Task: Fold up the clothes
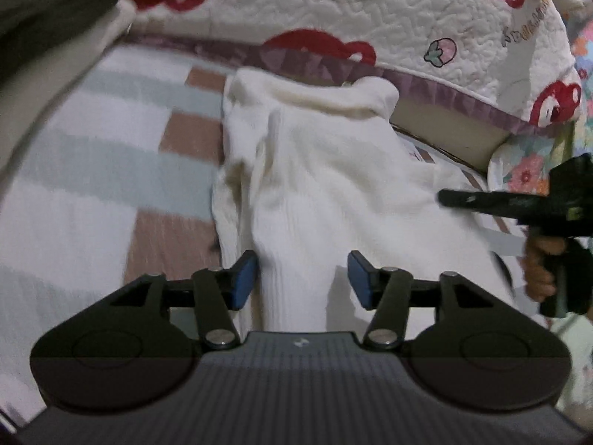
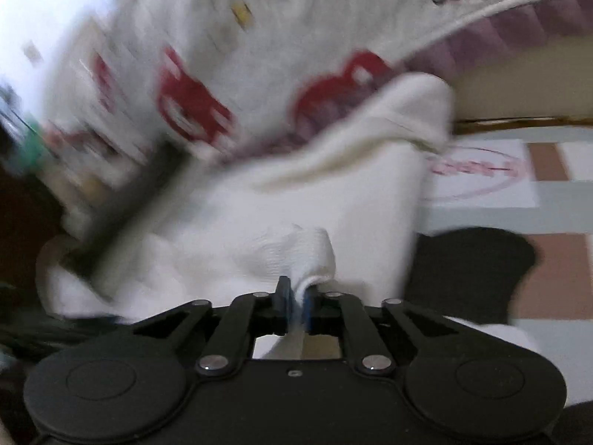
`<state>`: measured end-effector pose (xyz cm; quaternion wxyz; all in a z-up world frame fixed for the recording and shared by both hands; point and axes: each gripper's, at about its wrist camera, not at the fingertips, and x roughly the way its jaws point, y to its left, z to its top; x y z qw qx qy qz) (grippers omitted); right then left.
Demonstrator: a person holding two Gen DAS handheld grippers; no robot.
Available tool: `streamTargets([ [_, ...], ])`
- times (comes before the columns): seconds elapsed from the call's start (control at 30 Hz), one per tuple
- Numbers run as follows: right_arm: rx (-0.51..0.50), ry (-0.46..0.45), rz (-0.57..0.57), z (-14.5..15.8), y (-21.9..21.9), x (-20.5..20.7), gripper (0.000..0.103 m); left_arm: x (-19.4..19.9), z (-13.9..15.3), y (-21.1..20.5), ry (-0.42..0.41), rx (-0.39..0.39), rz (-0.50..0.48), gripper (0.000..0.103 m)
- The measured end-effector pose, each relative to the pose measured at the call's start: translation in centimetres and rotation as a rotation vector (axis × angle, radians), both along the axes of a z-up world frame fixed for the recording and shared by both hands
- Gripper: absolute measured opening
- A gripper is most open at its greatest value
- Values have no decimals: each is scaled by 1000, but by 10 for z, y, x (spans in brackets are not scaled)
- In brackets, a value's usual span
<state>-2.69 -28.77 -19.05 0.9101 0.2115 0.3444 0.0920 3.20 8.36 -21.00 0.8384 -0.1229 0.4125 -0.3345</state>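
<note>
A cream-white ribbed garment [image 1: 326, 170] lies crumpled on a bed with a pale checked sheet [image 1: 85, 170]. My left gripper [image 1: 303, 278] hovers over its near end, open, and a ridge of the cloth runs between the blue pads [image 1: 244, 278] without being pressed. In the right wrist view my right gripper [image 2: 295, 302] is shut on a bunched fold of the same garment [image 2: 296, 252]. The left wrist view shows that right gripper [image 1: 450, 198] from the side at the garment's right edge, held by a hand [image 1: 539, 270].
A white quilt with red bear prints and a purple ruffle [image 1: 333, 11] hangs behind the garment. A floral pillow [image 1: 526, 170] lies at the right. A dark blurred bar [image 2: 137, 218] crosses the left of the right wrist view, and a black shape [image 2: 470, 270] sits at its right.
</note>
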Motion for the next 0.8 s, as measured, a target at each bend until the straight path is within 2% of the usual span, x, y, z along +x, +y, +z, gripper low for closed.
streamTargets([
  [0.03, -21, 26, -16, -1, 2, 2, 25, -4, -1, 5, 37, -28, 13, 61],
  [0.1, 45, 31, -76, 2, -4, -6, 29, -13, -4, 19, 97, -99, 55, 62],
  [0.13, 69, 34, -106, 5, -7, -11, 35, -18, -5, 25, 115, -118, 76, 62],
  [0.2, 95, 18, -169, 12, -11, -32, 44, -28, -7, 35, 136, -132, 113, 62],
  [0.23, 123, 2, -178, 14, -11, -43, 52, -31, -7, 38, 151, -113, 130, 62],
  [0.3, 210, -9, -182, 12, -9, -68, 57, -36, -4, 44, 157, -93, 174, 62],
  [0.37, 271, 4, -165, 3, -5, -88, 57, -38, -3, 46, 147, -121, 181, 62],
  [0.43, 279, 25, -167, -6, 3, -106, 58, -40, -3, 46, 136, -158, 178, 62],
  [0.57, 339, 91, -82, -25, 19, -120, 58, -33, -13, 39, 175, -152, 181, 61],
  [0.6, 317, 102, -60, -25, 24, -119, 58, -30, -12, 38, 176, -151, 179, 60],
  [0.63, 294, 88, -34, -24, 27, -118, 55, -28, -9, 36, 162, -127, 156, 53],
  [0.67, 270, 73, -9, -22, 30, -117, 48, -28, -7, 35, 144, -91, 122, 11],
  [0.7, 247, 59, 16, -21, 34, -116, 24, -27, -4, 33, 125, -55, 88, 4],
  [0.77, 234, 43, 63, -18, 34, -117, 16, -36, 3, 38, 106, -5, 87, 3],
  [0.8, 241, 40, 85, -17, 33, -118, 15, -42, 4, 40, 90, 12, 97, 3],
])
